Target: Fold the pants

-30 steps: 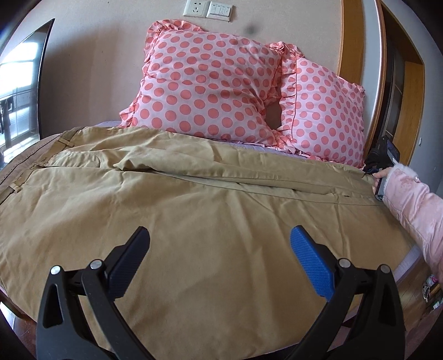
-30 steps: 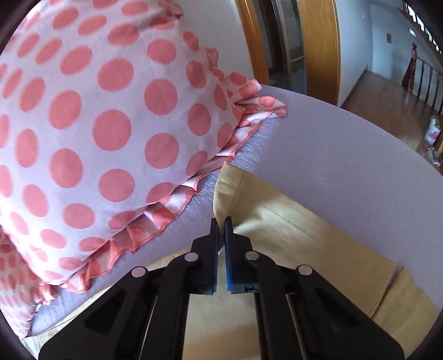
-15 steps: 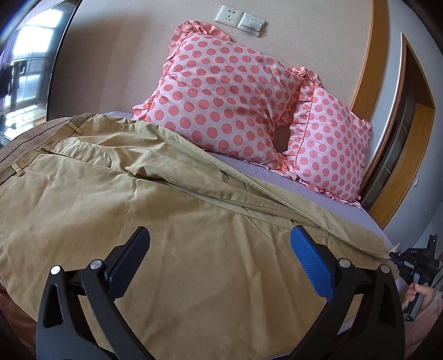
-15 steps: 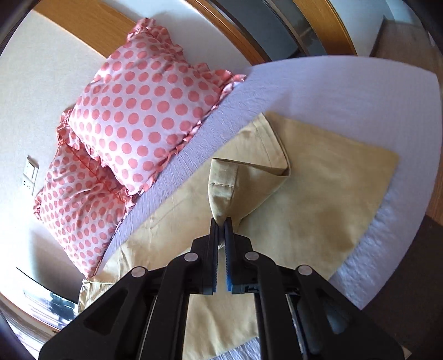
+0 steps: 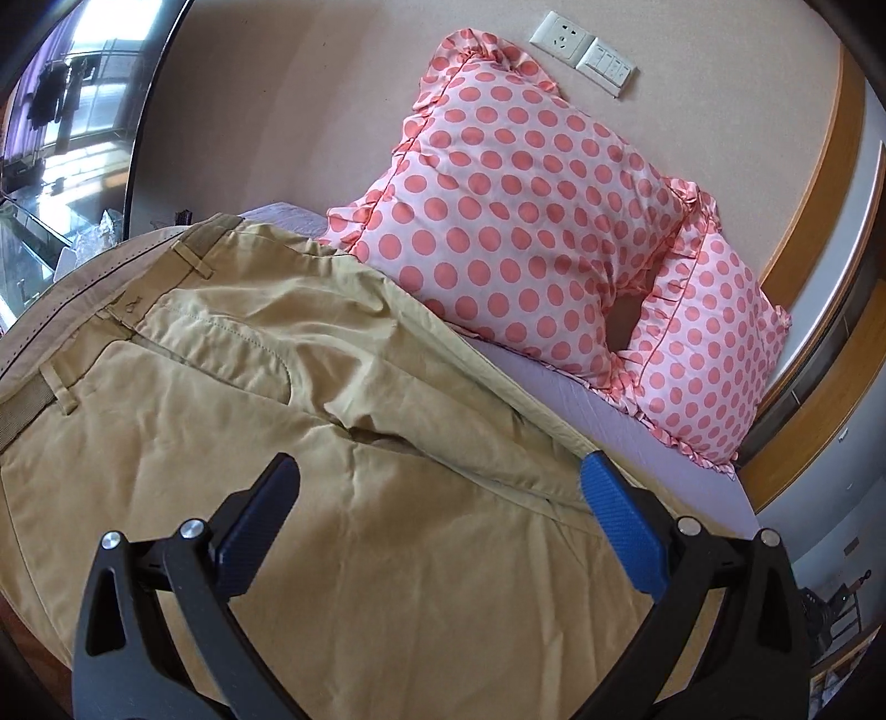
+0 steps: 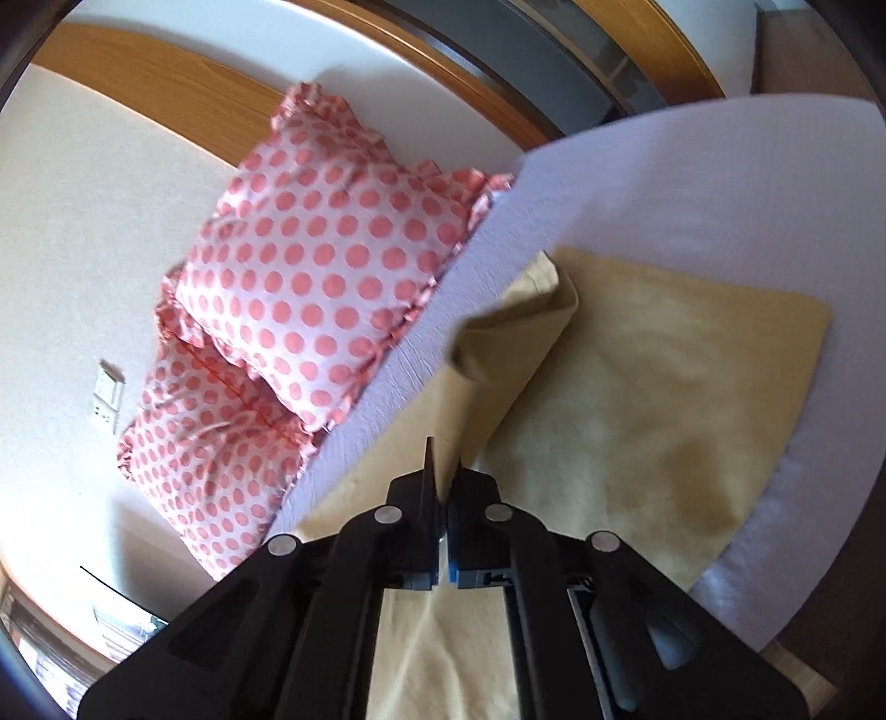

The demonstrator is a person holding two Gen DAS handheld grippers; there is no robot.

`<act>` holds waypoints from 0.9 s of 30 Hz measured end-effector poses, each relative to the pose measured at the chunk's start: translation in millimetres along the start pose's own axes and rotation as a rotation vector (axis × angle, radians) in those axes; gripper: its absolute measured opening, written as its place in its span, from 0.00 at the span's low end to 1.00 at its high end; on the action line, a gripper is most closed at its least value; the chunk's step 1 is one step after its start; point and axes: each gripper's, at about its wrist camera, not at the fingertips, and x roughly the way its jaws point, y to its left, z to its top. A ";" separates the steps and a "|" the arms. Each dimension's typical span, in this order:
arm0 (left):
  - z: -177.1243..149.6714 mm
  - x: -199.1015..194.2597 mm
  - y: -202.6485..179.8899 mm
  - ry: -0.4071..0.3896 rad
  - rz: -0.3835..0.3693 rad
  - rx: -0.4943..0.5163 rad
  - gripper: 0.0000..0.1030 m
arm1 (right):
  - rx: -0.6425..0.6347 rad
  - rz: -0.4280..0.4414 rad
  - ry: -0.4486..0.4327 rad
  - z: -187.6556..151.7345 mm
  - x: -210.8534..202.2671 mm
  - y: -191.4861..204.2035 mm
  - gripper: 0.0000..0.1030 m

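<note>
Pants (image 5: 232, 443) spread on bed (image 5: 637, 421); 2 pillows (image 5: 515, 221) behind, against wall (image 5: 277, 111).

Place: I was in a bedroom of a home.
Bed: a mattress under a pale lilac sheet (image 6: 681, 183) filled most of my view.
Pillows: two frilled pink pillows with coral dots (image 5: 515, 221) leaned against the wall at its head.
Wall: plain beige, with a white socket and switch plate (image 5: 581, 52) above the pillows.
Woodwork: a wooden door frame (image 5: 819, 210) stood beside the bed.
Window: a dark-framed glass pane (image 5: 61, 127) lay to my left.
</note>
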 end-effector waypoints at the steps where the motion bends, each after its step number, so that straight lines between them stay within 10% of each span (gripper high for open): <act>1: 8.7 8.0 0.4 0.007 -0.007 -0.015 0.98 | -0.006 0.004 -0.019 2.6 -4.6 -0.5 0.02; 12: 102.0 163.5 23.1 0.194 0.271 -0.137 0.76 | 0.034 0.036 0.007 8.7 -5.0 -12.4 0.01; 14: 113.2 181.3 32.4 0.187 0.335 -0.149 0.60 | 0.025 0.038 0.006 10.2 -5.0 -10.6 0.02; 17: 113.7 189.0 56.1 0.213 0.387 -0.217 0.11 | 0.023 0.036 0.011 11.9 -2.2 -10.9 0.02; 27: 21.4 -21.1 55.7 0.039 0.214 -0.119 0.11 | 0.034 -0.032 -0.039 29.6 -16.2 -32.5 0.02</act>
